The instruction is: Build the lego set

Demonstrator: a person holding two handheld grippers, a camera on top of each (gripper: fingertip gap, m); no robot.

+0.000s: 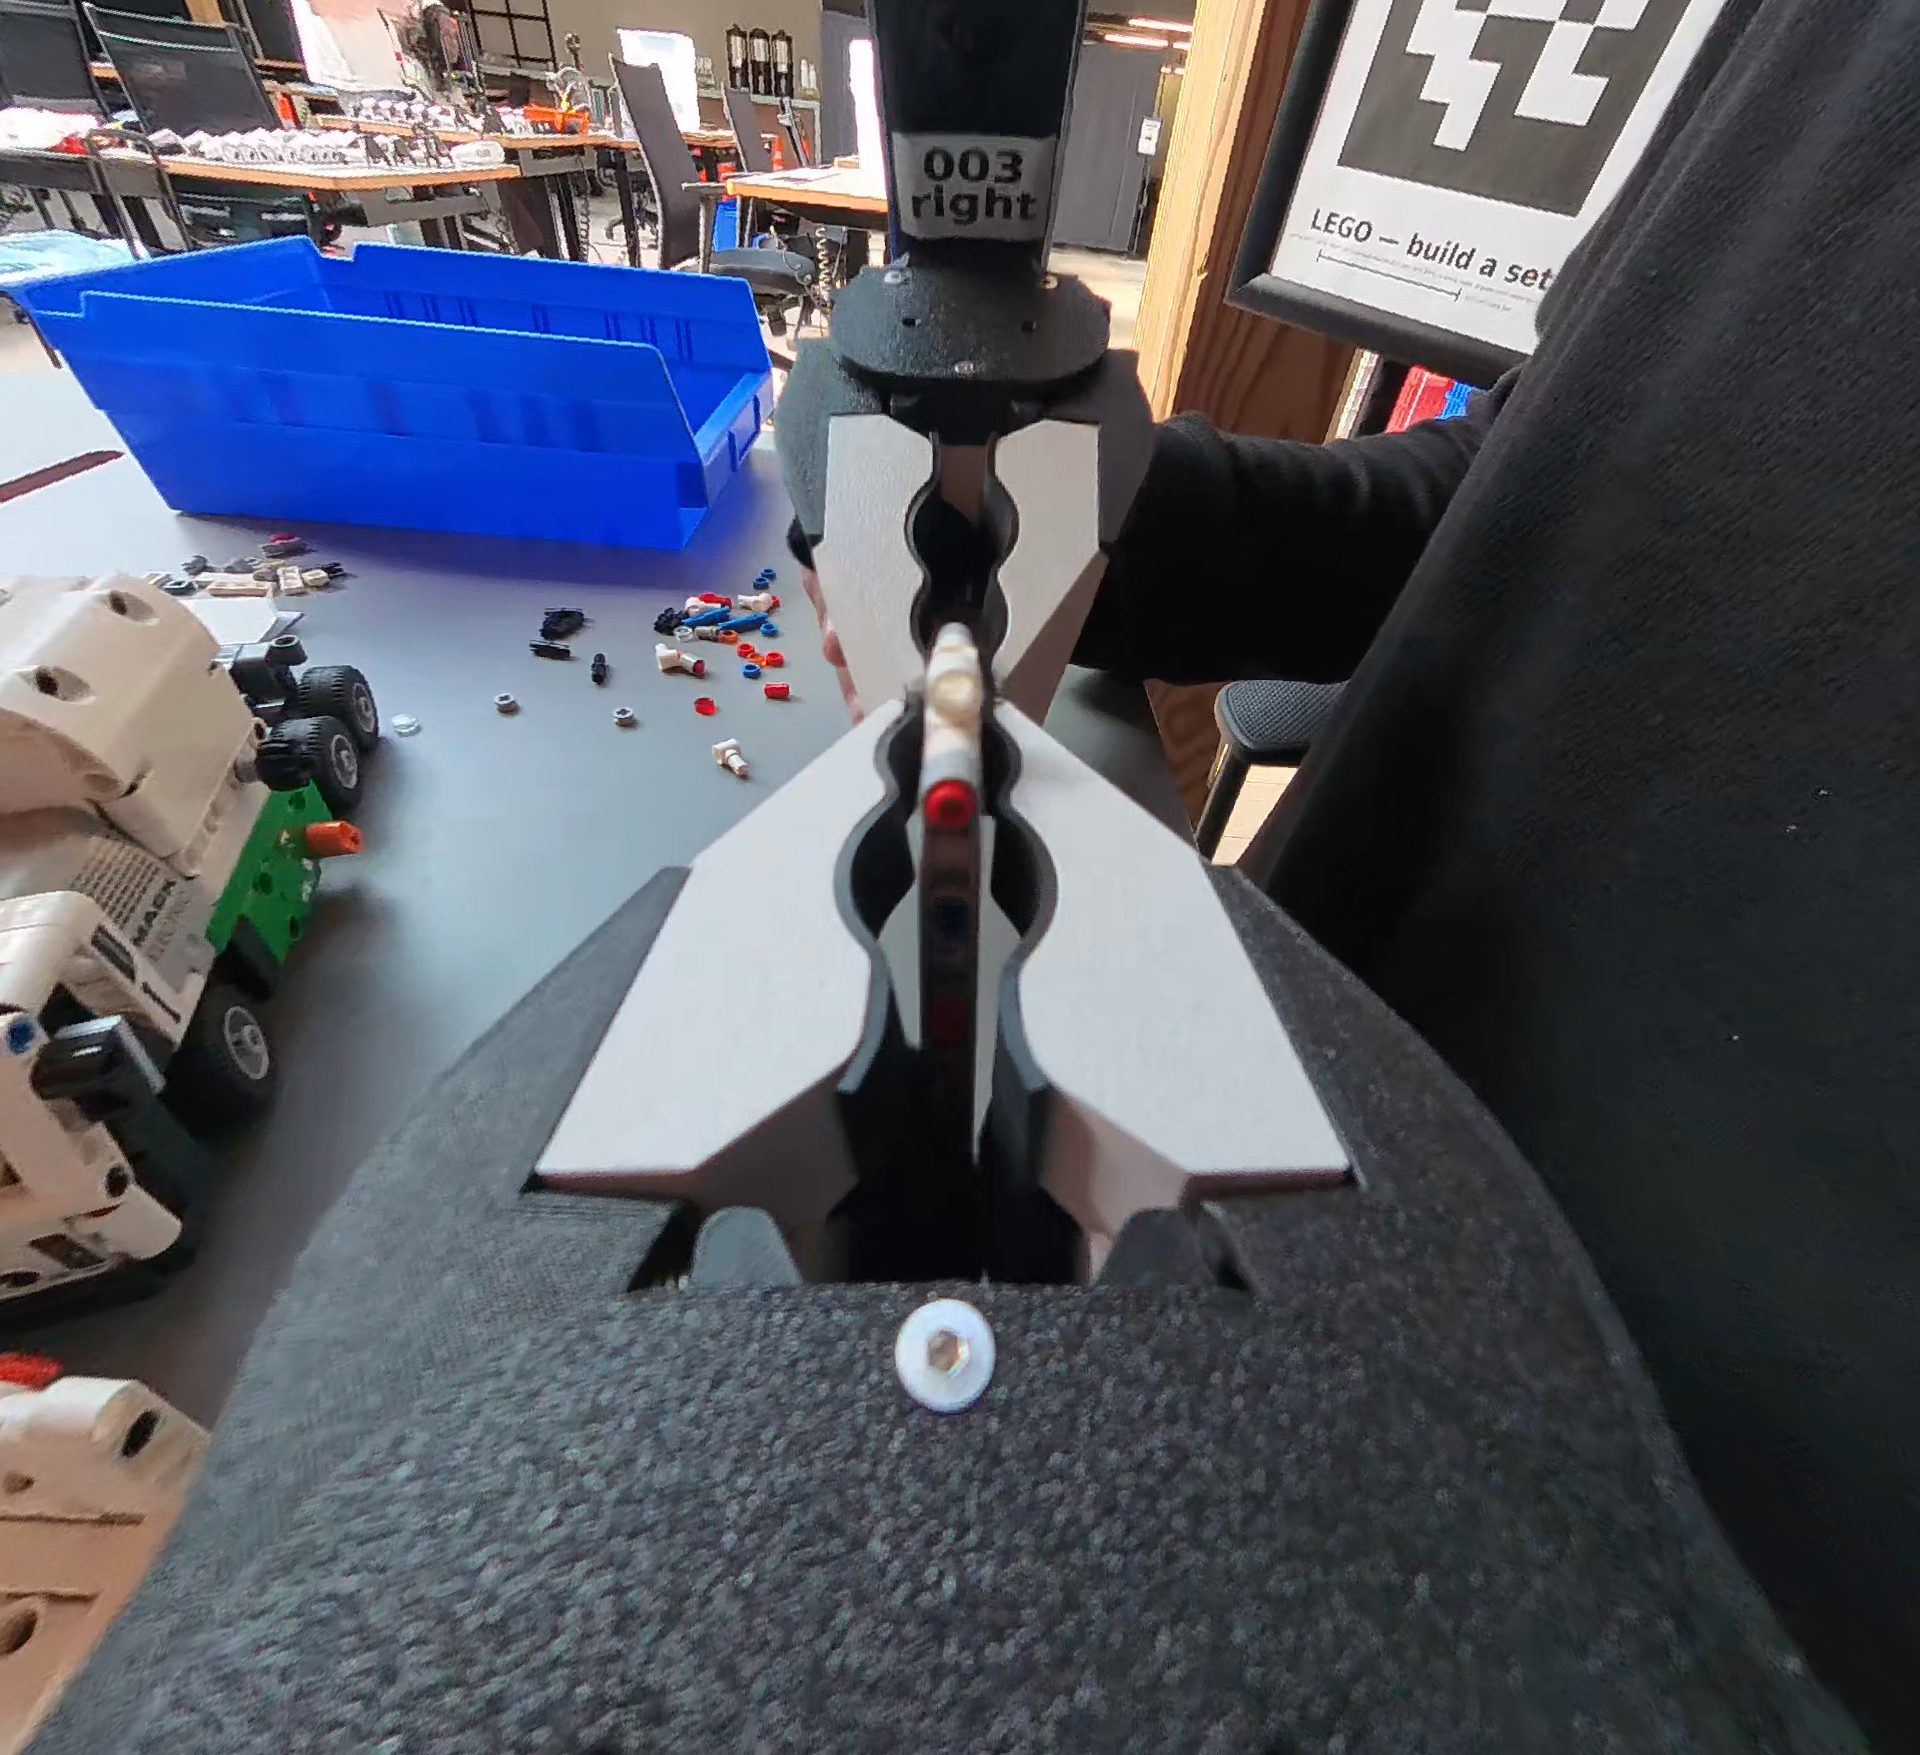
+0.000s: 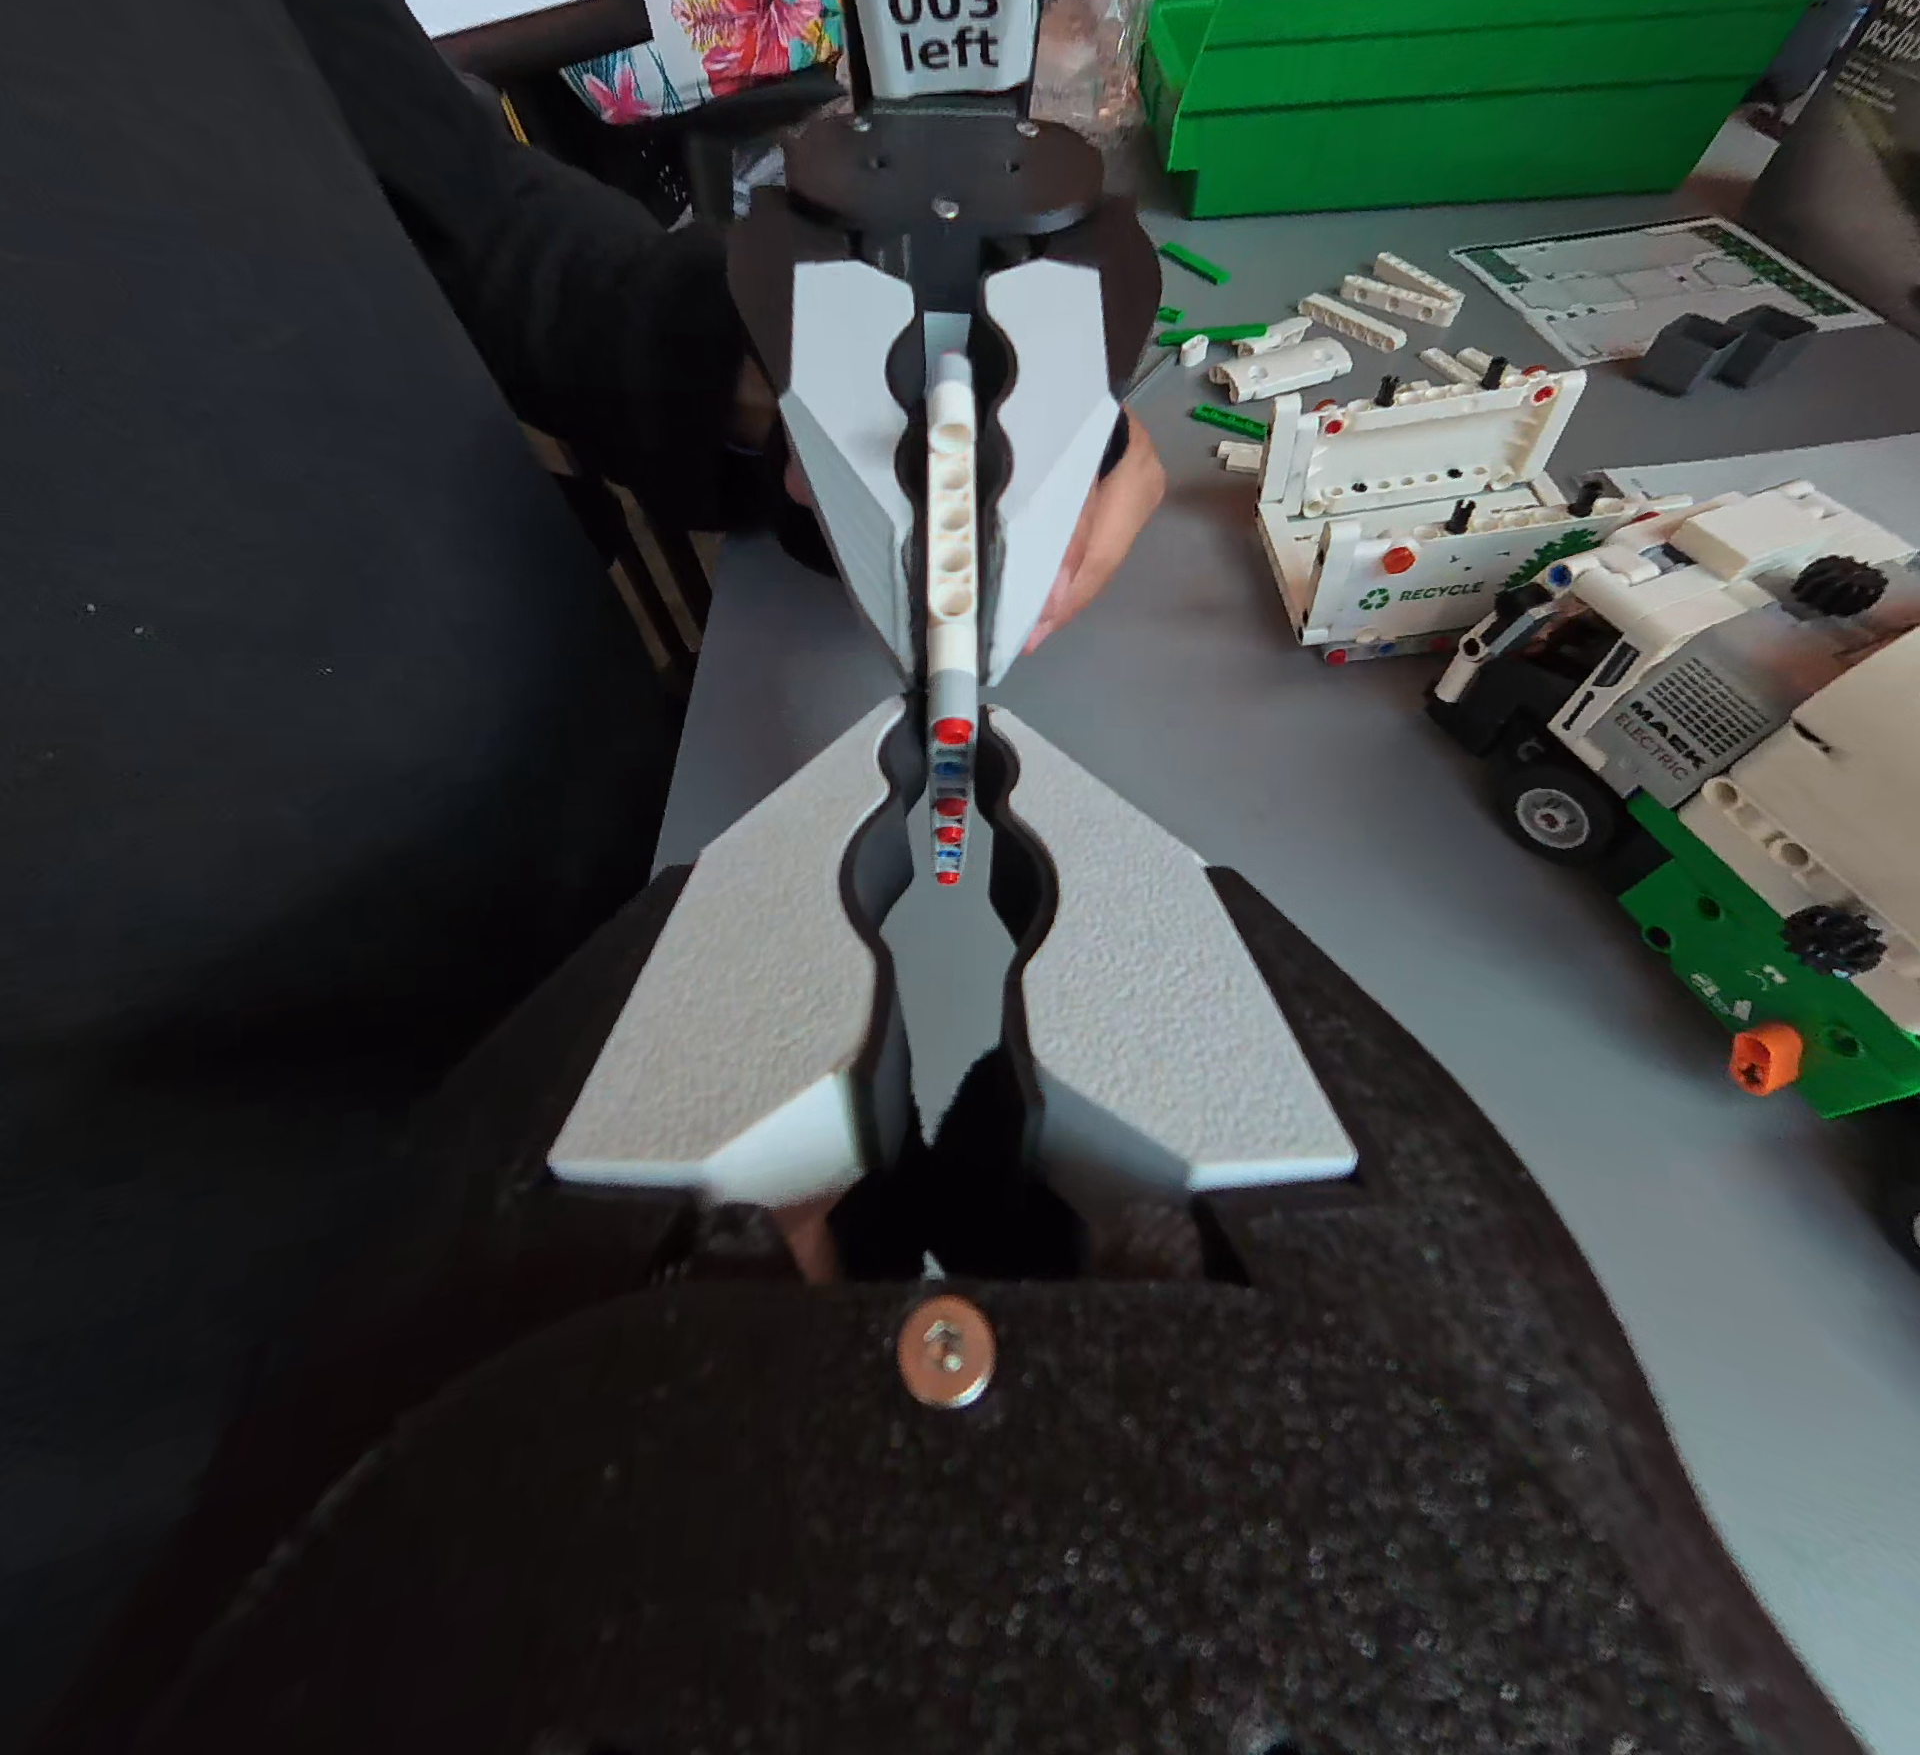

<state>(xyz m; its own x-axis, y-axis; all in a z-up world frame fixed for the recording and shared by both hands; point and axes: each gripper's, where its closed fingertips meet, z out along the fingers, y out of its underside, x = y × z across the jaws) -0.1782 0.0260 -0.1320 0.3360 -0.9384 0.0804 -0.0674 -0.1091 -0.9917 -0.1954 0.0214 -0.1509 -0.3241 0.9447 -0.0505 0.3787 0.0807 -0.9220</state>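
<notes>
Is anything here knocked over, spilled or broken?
Nothing looks broken. Small loose pins lie scattered over the grey table, and the white recycling body lies separate from the truck, as expected mid-build.

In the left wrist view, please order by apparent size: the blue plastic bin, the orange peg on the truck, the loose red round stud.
1. Blue plastic bin
2. Orange peg
3. Red round stud; it lies farther from the camera, so its true size is unsure.
</notes>
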